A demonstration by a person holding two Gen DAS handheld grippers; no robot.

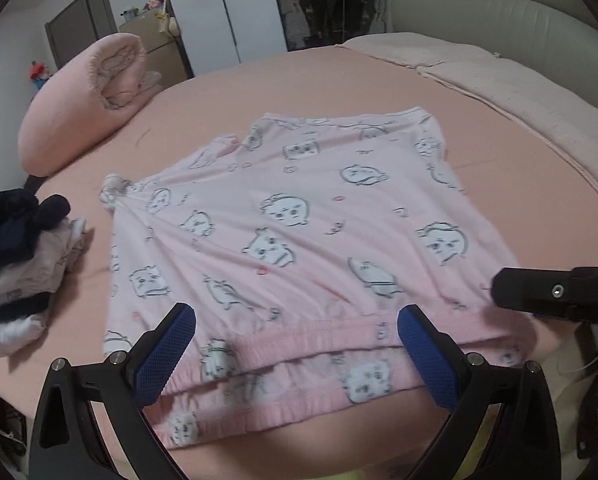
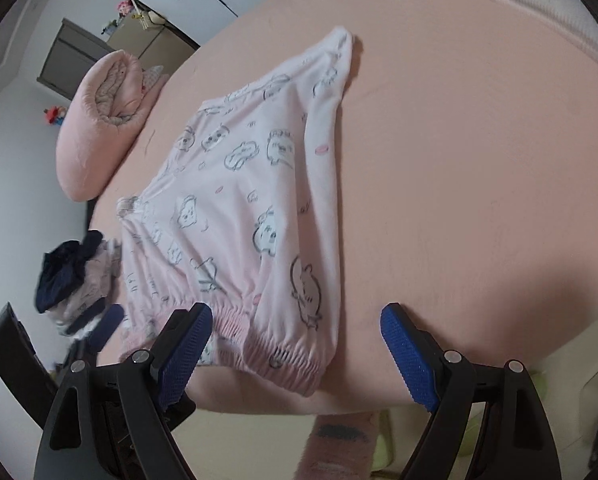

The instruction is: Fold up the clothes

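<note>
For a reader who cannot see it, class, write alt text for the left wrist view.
Pink pyjama bottoms printed with cartoon faces lie spread on a pink bed, waistband nearest the camera, between the open blue fingers of the left tool. A pile of clothes sits at the left, a rolled pink quilt behind it, and the right tool enters from the right.
</note>
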